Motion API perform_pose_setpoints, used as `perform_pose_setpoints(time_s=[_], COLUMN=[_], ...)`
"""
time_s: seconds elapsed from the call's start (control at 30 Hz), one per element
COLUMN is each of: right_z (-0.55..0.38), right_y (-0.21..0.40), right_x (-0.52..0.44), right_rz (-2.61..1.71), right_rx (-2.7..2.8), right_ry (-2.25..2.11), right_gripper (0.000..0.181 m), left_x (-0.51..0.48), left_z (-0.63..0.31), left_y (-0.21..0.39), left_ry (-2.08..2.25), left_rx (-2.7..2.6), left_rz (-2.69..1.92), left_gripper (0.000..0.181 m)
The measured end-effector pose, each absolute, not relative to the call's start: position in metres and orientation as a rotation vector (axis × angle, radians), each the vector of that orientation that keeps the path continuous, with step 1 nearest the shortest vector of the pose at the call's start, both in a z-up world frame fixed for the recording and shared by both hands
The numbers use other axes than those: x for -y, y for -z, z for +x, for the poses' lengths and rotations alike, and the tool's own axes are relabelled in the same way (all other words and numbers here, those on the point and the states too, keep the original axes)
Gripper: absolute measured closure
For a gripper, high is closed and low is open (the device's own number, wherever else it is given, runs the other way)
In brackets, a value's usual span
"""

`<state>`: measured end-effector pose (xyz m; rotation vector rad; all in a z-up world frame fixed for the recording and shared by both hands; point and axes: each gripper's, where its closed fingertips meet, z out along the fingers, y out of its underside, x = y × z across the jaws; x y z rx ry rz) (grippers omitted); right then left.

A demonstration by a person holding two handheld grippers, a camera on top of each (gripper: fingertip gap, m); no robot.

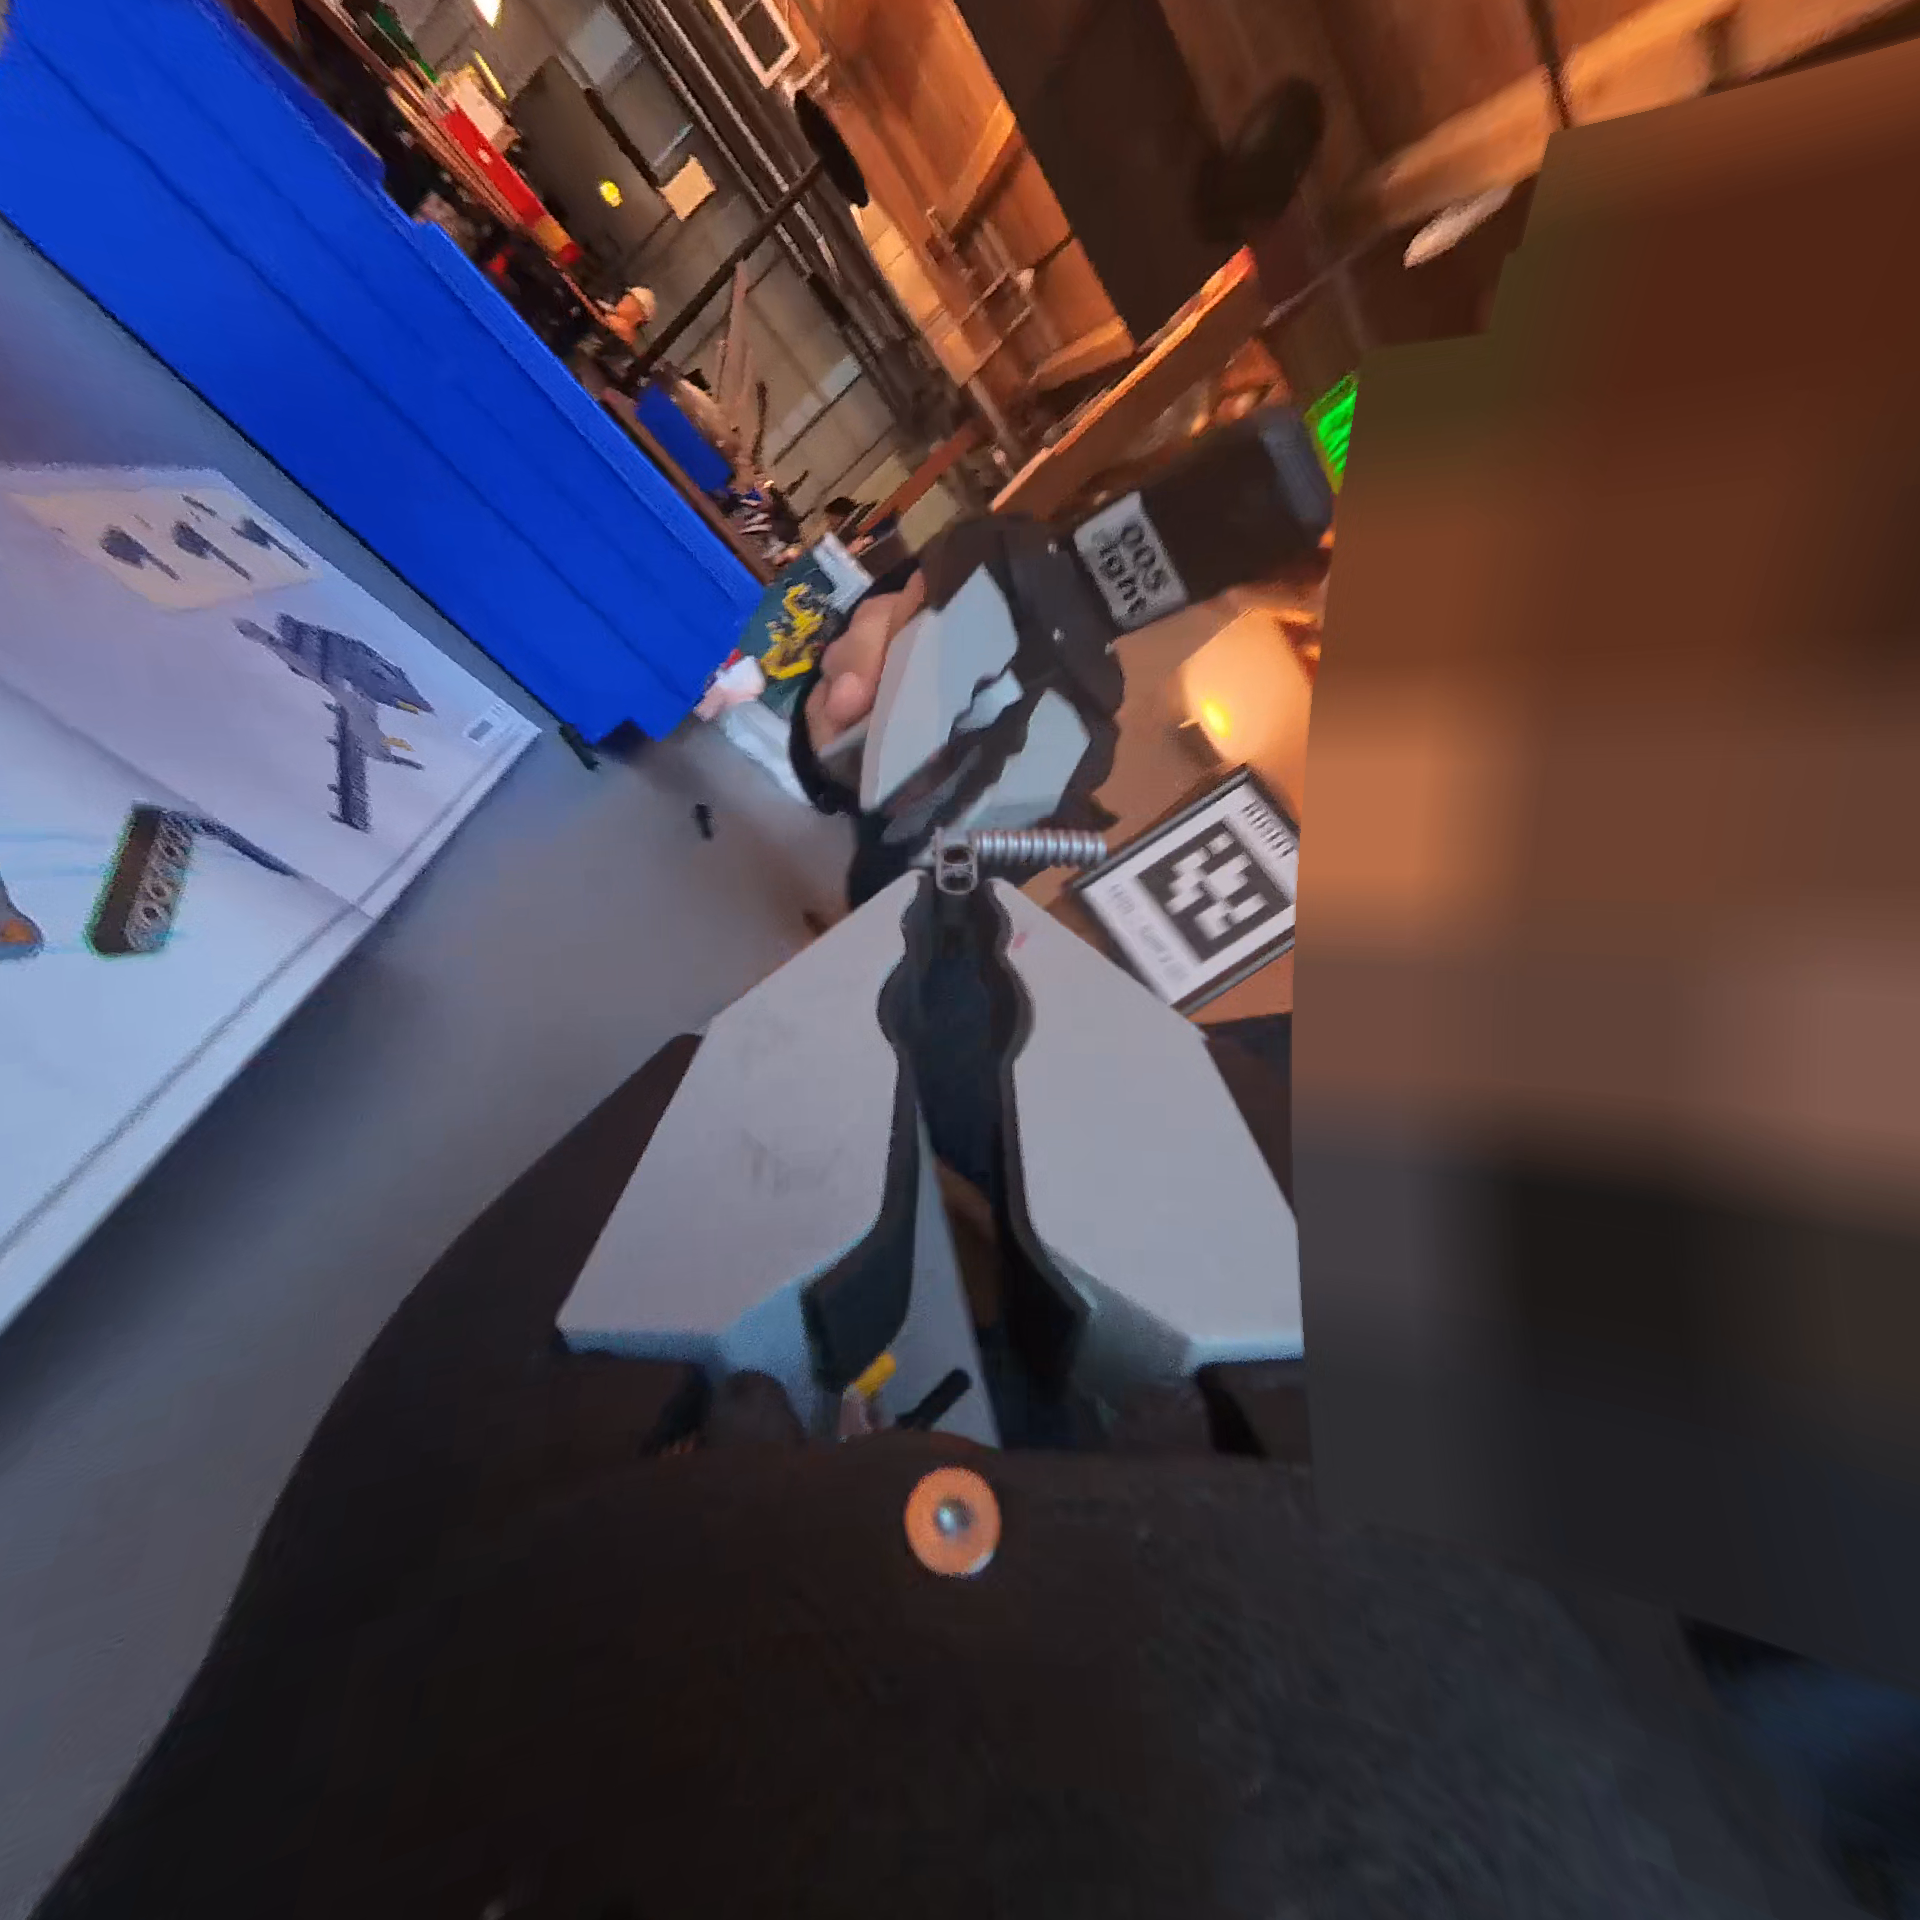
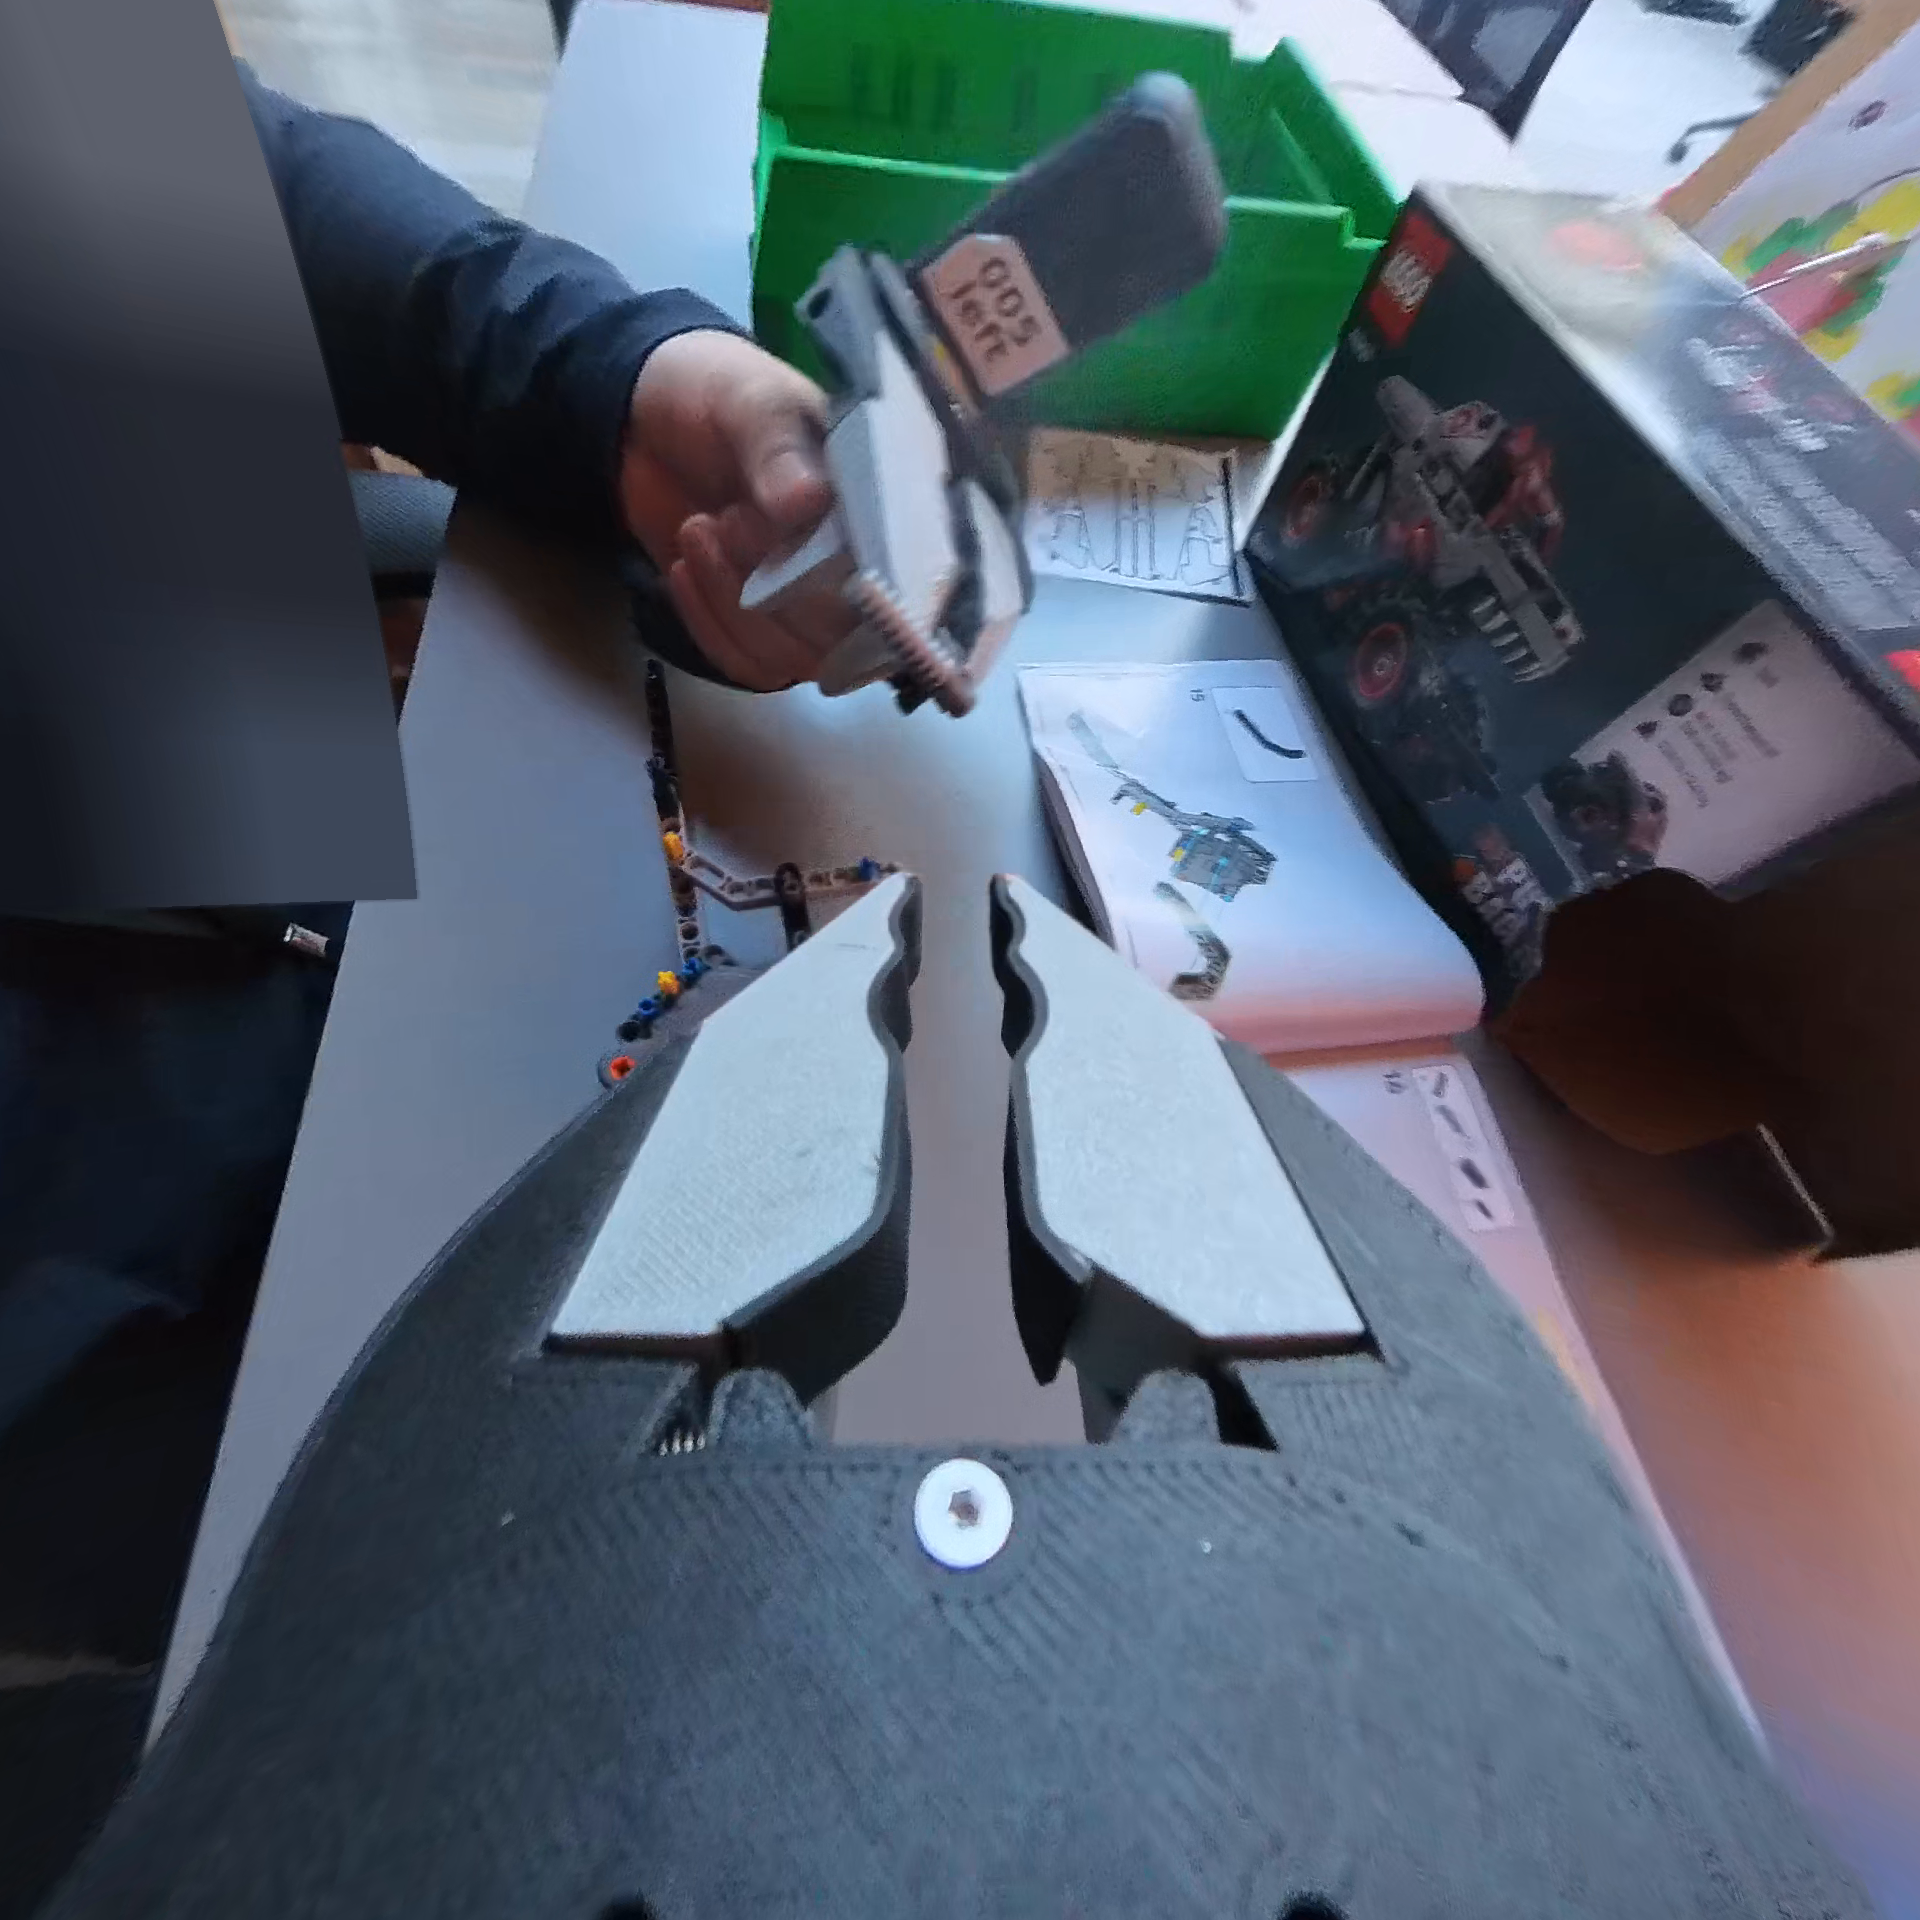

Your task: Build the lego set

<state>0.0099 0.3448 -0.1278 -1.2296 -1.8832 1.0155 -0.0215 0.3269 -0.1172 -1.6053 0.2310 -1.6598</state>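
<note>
Lego spring piece (image 1: 1023,850) clamped in left gripper (image 1: 954,883) jaws; right gripper (image 2: 954,896) jaws parted, empty; half-built frame (image 2: 727,883) only in right view

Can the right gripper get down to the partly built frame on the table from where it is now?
Probably yes. The right gripper is open and empty, and the partly built frame lies just left of its fingertips on the table. The left gripper, shut on a ribbed piece, is held above and farther back.
</note>
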Motion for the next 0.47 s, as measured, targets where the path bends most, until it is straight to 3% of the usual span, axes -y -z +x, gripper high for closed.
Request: perform_pose_setpoints(time_s=[0.03, 0.27, 0.47], right_z=[0.013, 0.022, 0.039], right_y=[0.121, 0.104, 0.103], right_x=[-0.350, -0.369, -0.394], right_rz=[-1.224, -1.198, -1.175], right_rx=[1.848, 1.577, 1.431], right_ry=[-1.017, -1.243, -1.230], right_gripper=[0.171, 0.176, 0.176], left_x=[-0.326, -0.320, -0.313], left_z=[-0.020, -0.009, 0.000], left_y=[0.118, 0.151, 0.157], left_ry=[1.596, 1.010, 0.886], left_rx=[-0.279, -0.699, -0.813], left_rz=[-1.618, -1.724, -1.690], left_gripper=[0.176, 0.175, 0.176])
